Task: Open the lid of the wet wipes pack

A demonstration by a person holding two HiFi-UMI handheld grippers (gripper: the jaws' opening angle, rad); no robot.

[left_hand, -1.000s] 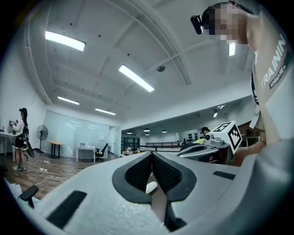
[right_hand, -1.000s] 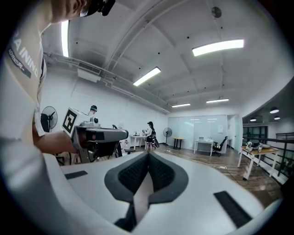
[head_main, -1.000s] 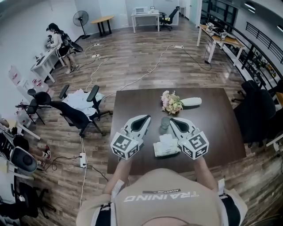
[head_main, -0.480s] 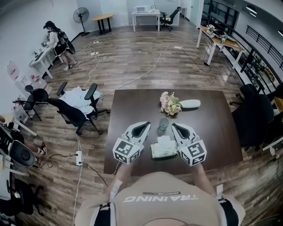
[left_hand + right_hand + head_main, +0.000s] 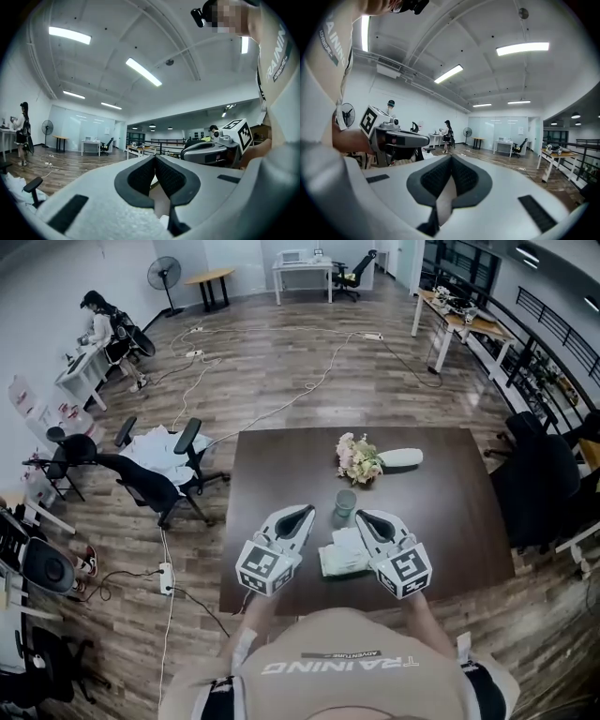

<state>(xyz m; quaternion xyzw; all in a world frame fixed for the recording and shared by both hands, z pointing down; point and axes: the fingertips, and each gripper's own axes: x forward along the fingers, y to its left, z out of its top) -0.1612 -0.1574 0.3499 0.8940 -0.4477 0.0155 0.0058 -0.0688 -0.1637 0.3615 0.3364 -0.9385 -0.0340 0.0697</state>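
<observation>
Wipes pack (image 5: pixel 341 555) now sits between lowered left gripper (image 5: pixel 307 511) and right gripper (image 5: pixel 360 516).

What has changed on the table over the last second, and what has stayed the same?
The left gripper and right gripper sank a little toward the table and drew back slightly from the cup, one on each side of the pack. Nothing was taken hold of or let go: both stay shut and empty. Pack, cup and flowers have not moved.
</observation>
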